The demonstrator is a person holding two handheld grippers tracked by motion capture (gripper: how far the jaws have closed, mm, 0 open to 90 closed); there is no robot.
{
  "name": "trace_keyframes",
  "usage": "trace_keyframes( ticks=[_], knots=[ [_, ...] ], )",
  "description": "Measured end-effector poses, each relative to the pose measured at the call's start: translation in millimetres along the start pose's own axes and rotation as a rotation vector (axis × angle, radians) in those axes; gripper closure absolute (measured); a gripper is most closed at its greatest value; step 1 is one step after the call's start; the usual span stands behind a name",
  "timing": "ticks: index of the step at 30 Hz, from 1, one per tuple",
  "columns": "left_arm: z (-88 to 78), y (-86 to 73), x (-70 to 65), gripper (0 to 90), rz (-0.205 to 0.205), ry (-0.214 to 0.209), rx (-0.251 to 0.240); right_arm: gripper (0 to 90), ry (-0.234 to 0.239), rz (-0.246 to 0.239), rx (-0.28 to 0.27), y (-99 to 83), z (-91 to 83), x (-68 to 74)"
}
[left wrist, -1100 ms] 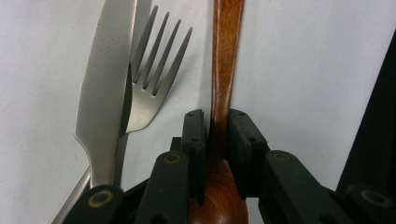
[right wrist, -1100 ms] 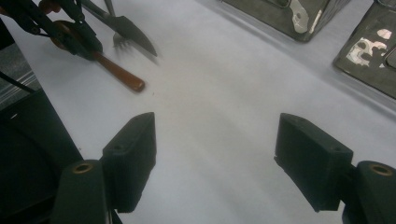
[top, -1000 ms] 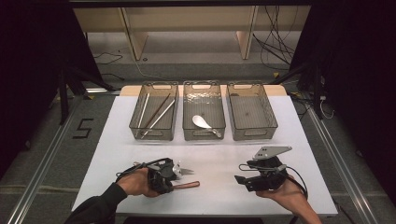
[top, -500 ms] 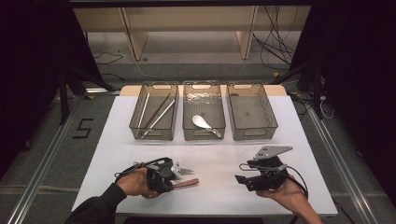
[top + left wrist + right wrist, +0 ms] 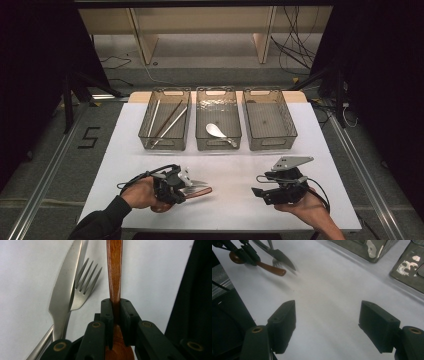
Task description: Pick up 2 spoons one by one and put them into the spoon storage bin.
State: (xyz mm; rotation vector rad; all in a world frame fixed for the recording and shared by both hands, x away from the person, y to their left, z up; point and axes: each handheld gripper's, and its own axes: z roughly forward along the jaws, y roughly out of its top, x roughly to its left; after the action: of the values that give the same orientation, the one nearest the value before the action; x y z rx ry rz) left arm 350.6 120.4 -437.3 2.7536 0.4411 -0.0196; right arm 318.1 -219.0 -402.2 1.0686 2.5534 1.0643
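My left gripper [image 5: 115, 305] is shut on the handle of a brown wooden spoon [image 5: 114, 270], whose bowl lies back between the jaws. In the high view this gripper [image 5: 172, 186] is at the front left of the table, and the spoon's handle [image 5: 200, 191] sticks out to the right. A steel knife [image 5: 63, 290] and a fork [image 5: 83, 287] lie on the white table just beside the spoon. My right gripper [image 5: 327, 322] stands open over bare table at the front right [image 5: 259, 186], pointing left toward the left gripper [image 5: 242, 252].
Three clear bins stand in a row at the back of the table. The left bin [image 5: 165, 142] holds chopsticks, the middle one [image 5: 218, 145] holds a white spoon [image 5: 216, 131], and nothing shows in the right one [image 5: 270, 142]. The white table [image 5: 230, 170] stretches between the grippers and the bins.
The free end of the wooden spoon's handle has shifted slightly toward the bins. Both hands have stayed about where they were.
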Motion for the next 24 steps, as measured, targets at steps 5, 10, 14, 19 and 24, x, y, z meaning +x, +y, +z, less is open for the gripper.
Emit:
trace_keyframes(
  ticks=[5, 10, 14, 19, 24],
  knots=[
    [-8.2, 0.5, 2.4, 81.4, -0.037, -0.009, -0.046, 30.5, 0.0, -0.002, 0.0, 0.0, 0.2, 0.1],
    [-18.2, 1.8, 6.4, 81.4, -0.069, -0.017, -0.101, 30.5, -0.004, 0.0, -0.006, 0.0, -0.4, -0.5],
    [-24.8, 2.8, 10.6, 81.4, -0.098, -0.004, -0.148, 30.5, -0.008, 0.001, -0.01, 0.1, -0.6, -0.5],
    [-36.2, 4.9, 19.3, 81.4, -0.146, 0.019, -0.214, 30.4, -0.011, 0.002, -0.018, 0.1, -1.2, -0.8],
    [-45.4, 7.4, 30.9, 81.4, -0.195, 0.04, -0.273, 30.1, -0.02, 0.006, -0.034, 0.3, -2.4, -1.6]
  ],
)
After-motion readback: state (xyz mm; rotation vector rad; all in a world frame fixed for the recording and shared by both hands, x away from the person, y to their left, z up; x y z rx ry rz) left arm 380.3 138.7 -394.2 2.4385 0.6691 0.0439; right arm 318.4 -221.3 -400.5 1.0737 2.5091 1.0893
